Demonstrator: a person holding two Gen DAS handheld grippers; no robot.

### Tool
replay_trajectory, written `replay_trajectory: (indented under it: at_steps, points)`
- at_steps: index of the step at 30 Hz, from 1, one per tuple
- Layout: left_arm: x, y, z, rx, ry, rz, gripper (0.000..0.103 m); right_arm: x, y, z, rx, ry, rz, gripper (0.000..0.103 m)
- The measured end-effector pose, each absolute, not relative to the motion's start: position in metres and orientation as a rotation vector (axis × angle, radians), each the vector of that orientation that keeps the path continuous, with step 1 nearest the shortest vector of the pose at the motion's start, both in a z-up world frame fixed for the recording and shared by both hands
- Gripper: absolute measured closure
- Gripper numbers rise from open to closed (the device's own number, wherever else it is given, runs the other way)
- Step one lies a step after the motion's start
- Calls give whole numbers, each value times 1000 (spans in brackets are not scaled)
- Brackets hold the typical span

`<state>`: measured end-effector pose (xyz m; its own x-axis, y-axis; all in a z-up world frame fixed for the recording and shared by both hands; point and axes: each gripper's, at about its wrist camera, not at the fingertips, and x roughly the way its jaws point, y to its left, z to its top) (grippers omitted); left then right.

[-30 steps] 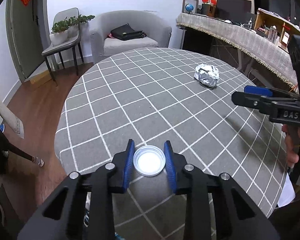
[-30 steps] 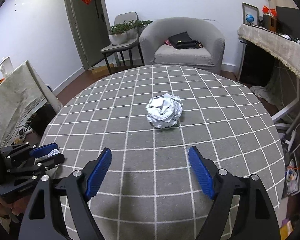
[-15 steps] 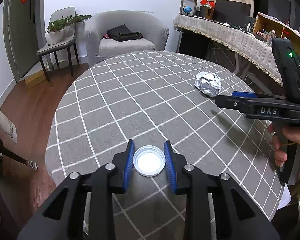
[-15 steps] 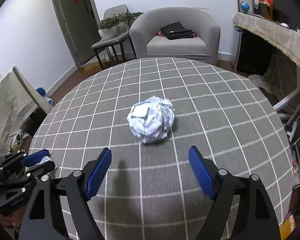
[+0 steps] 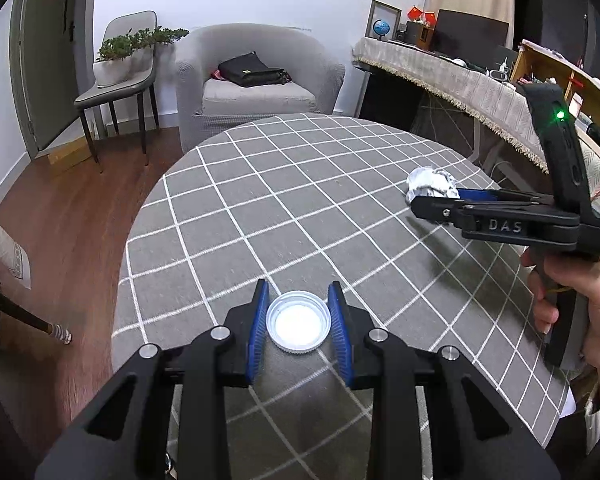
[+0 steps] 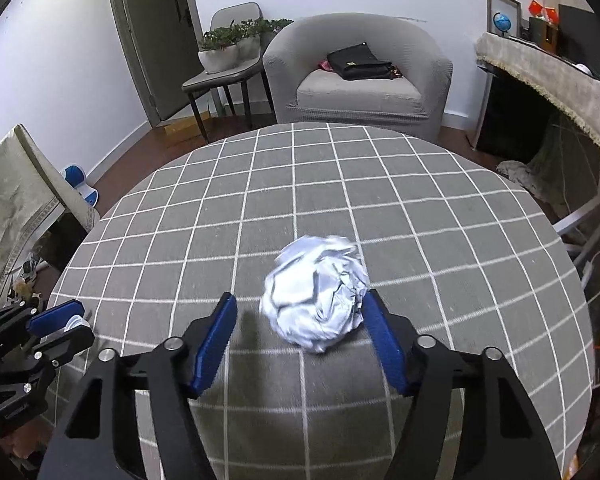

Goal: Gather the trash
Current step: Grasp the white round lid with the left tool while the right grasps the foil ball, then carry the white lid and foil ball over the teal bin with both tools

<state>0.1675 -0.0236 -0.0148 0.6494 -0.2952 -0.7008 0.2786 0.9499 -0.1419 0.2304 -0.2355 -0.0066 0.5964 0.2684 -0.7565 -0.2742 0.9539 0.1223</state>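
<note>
Between the blue pads of the right gripper [image 6: 300, 334] sits the crumpled ball of silver foil [image 6: 318, 294], low and centre in the right wrist view. The jaws are closing on it: the right-hand pad already touches the ball's edge, while a clear gap remains between the ball and the left-hand pad, so it is not yet pinched. A second ago the same jaws stood far wider and the ball lay well ahead of them, mid-frame; since then the gripper has come forward until the ball fills the space between its fingers. In the left wrist view this gripper reaches in from the right edge, held by a hand [image 5: 580, 300], its tips at the foil.

The left gripper [image 5: 298, 322] is clamped on a round white plastic bottle cap [image 5: 298, 322] at lower centre of its own frame, both blue pads against the ribbed rim, just as they were a second ago. Whether the cap is lifted off the cloth or rests on it cannot be told.

Both lie over the round table with the grey, white-checked cloth [image 6: 420, 208]. One piece of trash is secured and the second is about to be; judging by this, carrying both to a bin, none in sight, comes next.
</note>
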Motion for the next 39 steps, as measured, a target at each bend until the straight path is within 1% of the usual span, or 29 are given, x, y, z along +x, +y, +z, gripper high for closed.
replay_trajectory:
  at_steps: [1, 6, 14, 21, 29, 39]
  points:
    - [168, -22, -14, -25, 799, -329, 71, 231, -232, -7, -15, 880, 318, 51]
    - [167, -17, -13, -33, 800, -322, 71, 230, -215, -5, -68, 872, 340, 55]
    - [156, 1, -5, -91, 793, -302, 71, 217, -196, 1, -64, 860, 383, 55]
    - [130, 11, 0, -84, 791, -271, 71, 193, -176, 5, -65, 855, 429, 55]
    - [94, 43, 5, -103, 783, -210, 71, 157, -135, 15, -78, 830, 520, 55]
    - [52, 97, -3, -134, 800, -108, 71, 119, -74, 23, -115, 809, 643, 55]
